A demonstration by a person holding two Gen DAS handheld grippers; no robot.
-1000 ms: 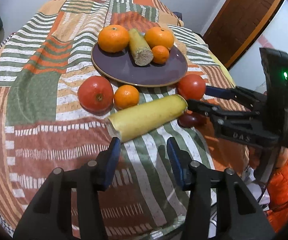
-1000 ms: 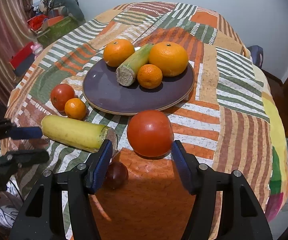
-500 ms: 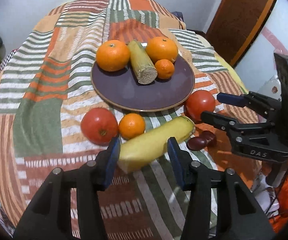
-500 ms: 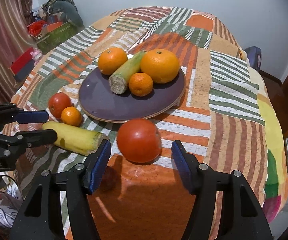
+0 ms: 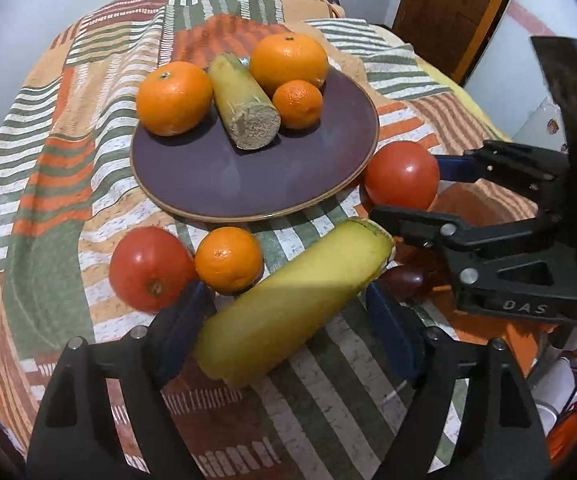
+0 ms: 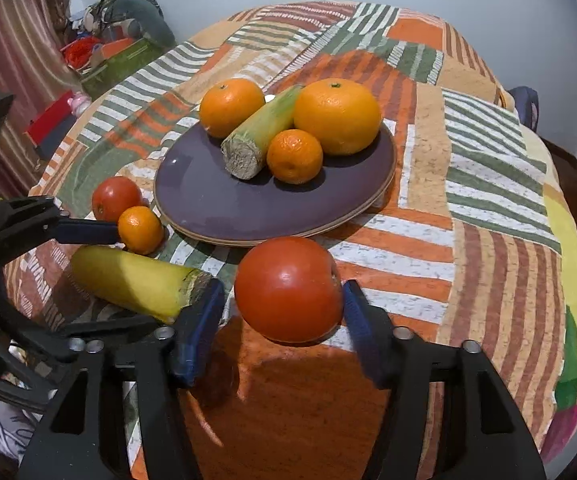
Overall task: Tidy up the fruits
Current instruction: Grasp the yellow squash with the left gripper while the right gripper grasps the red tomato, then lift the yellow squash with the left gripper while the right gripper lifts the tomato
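A purple plate (image 5: 216,176) (image 6: 208,204) holds two oranges, a small mandarin and a cut cane stalk (image 5: 244,108). On the cloth in front lie a yellow stalk (image 5: 292,304) (image 6: 128,280), a mandarin (image 5: 228,260), a left tomato (image 5: 150,266) and a right tomato (image 5: 402,176) (image 6: 288,290). My left gripper (image 5: 284,320) is open with its fingers on either side of the yellow stalk's near end. My right gripper (image 6: 282,308) is open around the right tomato. A dark grape-like fruit (image 5: 404,280) lies by the stalk's far end.
The round table has a striped patchwork cloth (image 6: 488,184). A wooden door (image 5: 448,8) stands at the back right in the left wrist view. Clutter and a curtain (image 6: 28,60) are at the left in the right wrist view.
Both grippers moved forward. The left gripper's fingers now straddle the yellow stalk's end. The right gripper's fingers now flank the tomato closely.
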